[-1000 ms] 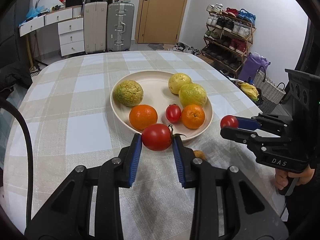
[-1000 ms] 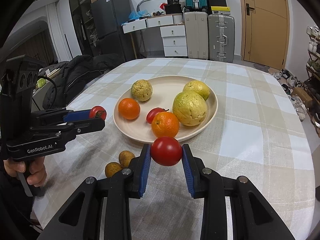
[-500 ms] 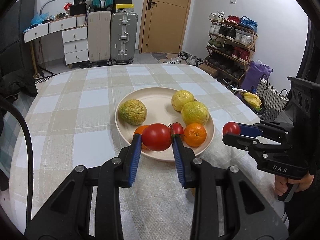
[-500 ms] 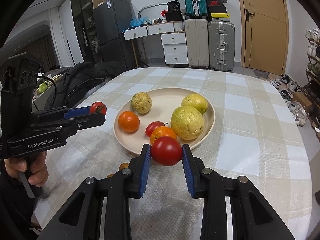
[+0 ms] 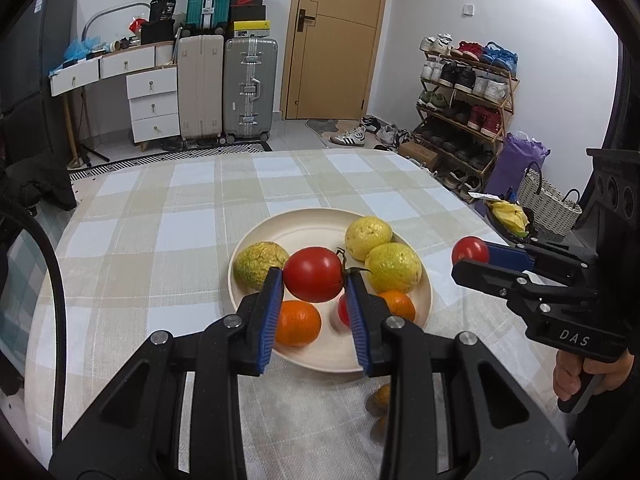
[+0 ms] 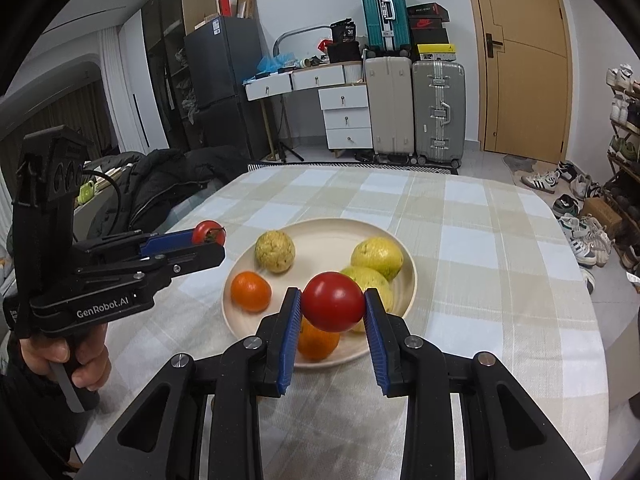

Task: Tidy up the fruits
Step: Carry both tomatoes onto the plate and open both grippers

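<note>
While both tongs hang above the plate (image 5: 425, 312) | left tongs (image 5: 315, 294) clamped on a tomato (image 5: 313, 274) | right tongs (image 6: 333, 307) clamped on another tomato (image 6: 333, 301) | step: carry-in, release not yet done | next: lower each toward the bare patch near plate's 12 o'clock, avoid the oranges (image 6: 251, 291), then part.

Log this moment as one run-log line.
left gripper: shut on stemmed tomato | right gripper: shut on smooth tomato | both above plate | phase: carry, not released
</note>
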